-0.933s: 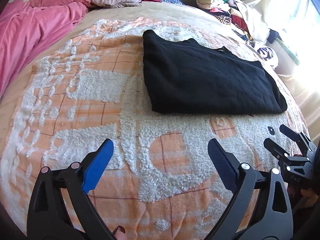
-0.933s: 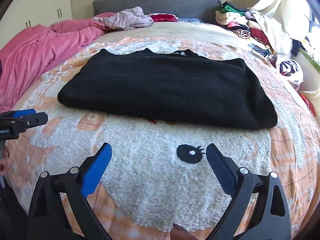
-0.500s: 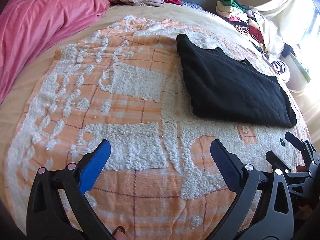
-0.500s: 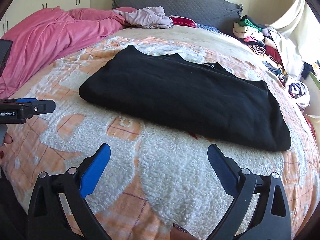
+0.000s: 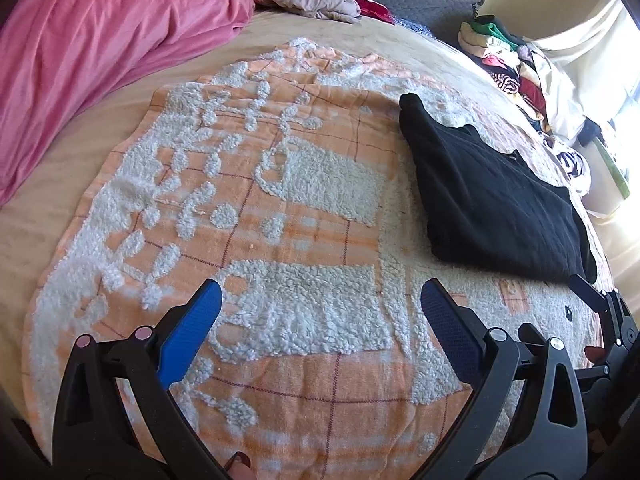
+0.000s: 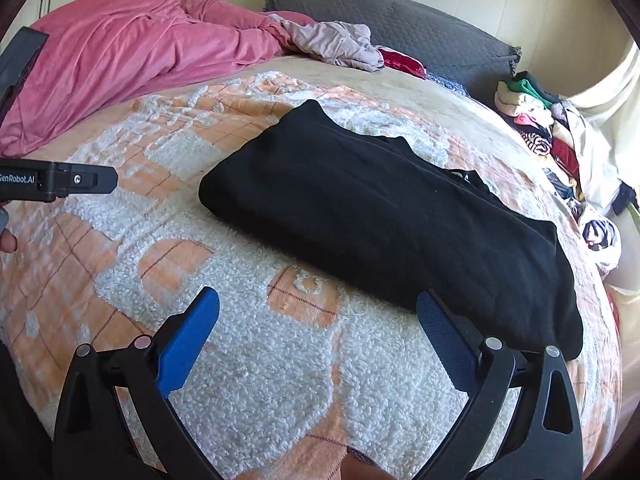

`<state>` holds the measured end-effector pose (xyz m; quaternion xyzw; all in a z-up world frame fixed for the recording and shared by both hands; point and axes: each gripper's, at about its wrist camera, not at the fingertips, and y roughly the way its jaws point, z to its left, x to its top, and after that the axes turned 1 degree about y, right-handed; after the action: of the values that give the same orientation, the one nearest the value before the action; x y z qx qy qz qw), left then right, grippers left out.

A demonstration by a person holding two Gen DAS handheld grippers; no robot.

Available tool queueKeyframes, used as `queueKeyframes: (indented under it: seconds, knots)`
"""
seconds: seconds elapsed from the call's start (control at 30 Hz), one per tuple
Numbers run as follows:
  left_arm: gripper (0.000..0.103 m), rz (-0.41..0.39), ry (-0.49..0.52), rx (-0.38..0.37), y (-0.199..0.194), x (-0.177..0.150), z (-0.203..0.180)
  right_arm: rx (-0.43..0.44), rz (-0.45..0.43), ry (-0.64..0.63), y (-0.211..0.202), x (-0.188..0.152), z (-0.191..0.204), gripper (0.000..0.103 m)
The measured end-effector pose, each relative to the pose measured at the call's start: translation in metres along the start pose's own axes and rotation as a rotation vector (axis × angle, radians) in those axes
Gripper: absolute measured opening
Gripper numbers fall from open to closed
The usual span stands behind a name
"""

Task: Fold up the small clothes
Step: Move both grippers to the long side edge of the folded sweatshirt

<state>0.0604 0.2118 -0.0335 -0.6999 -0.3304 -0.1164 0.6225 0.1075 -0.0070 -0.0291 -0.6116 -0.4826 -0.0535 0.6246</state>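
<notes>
Black garment (image 6: 380, 220) lies folded flat on the orange-and-white blanket (image 6: 256, 360) on the bed. Right tongs (image 6: 318, 320) spread wide, empty, just short of its near edge. Left tongs (image 5: 320, 312) also wide, empty, over blanket left of garment. Pink duvet (image 5: 100, 40) behind.

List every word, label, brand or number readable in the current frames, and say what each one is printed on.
"GenRobot.AI", with the first letter cut off by the picture's edge: white print on the side of the left gripper, seen in the right wrist view.
A small white mark at the neck of the black garment: too small to read.
Nothing readable on the orange and white blanket; its raised pattern shows shapes, not legible words.
</notes>
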Motion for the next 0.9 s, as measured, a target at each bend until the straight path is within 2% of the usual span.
queueKeyframes:
  seconds: [0.17,0.5,0.7,0.9]
  knots:
    - [0.093,0.010,-0.012,-0.003,0.007,0.013,0.002,-0.028,0.015,-0.066,0.018,0.014,0.010,0.099]
    - [0.093,0.040,-0.079,-0.081,0.037,0.050,0.001,-0.078,0.051,-0.130,0.058,0.032,0.019,0.098]
    - [0.093,0.053,-0.100,-0.058,0.056,0.070,-0.001,-0.086,0.050,-0.098,0.076,0.042,0.020,0.099]
    - [0.093,0.056,-0.089,-0.057,0.068,0.082,-0.005,-0.106,0.048,-0.123,0.091,0.053,0.022,0.099]
